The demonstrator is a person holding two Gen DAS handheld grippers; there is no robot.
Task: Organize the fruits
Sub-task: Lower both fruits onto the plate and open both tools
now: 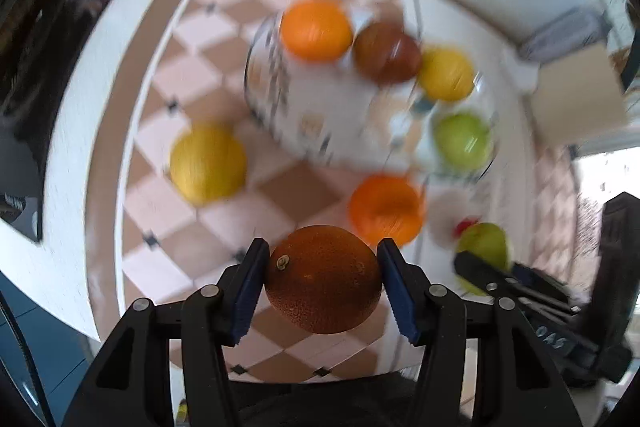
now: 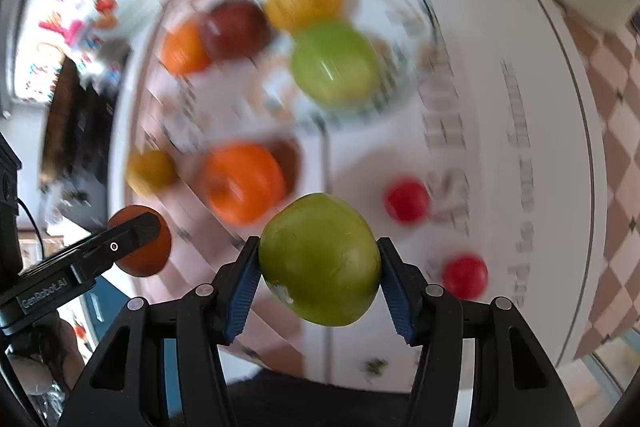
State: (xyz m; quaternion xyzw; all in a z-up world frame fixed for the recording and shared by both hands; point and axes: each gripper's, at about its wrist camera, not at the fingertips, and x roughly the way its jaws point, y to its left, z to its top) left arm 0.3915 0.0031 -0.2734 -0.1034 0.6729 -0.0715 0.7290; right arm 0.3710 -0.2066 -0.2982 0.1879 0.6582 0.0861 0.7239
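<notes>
My left gripper (image 1: 322, 281) is shut on a dark orange (image 1: 323, 279) and holds it above the table. My right gripper (image 2: 318, 273) is shut on a green apple (image 2: 320, 259), also held in the air; it shows in the left wrist view (image 1: 486, 247). A patterned plate (image 1: 272, 87) holds an orange (image 1: 316, 29), a dark red apple (image 1: 386, 53), a lemon (image 1: 446, 73) and a green apple (image 1: 462, 139). On the cloth lie a lemon (image 1: 208, 163) and an orange (image 1: 386, 209). Both views are blurred.
Two small red fruits (image 2: 407, 201) (image 2: 465, 275) lie on the white printed cloth (image 2: 500, 107) to the right. The checkered tablecloth (image 1: 172, 75) covers the round table. A beige box (image 1: 576, 99) stands at the far right, dark furniture (image 1: 24, 107) at the left.
</notes>
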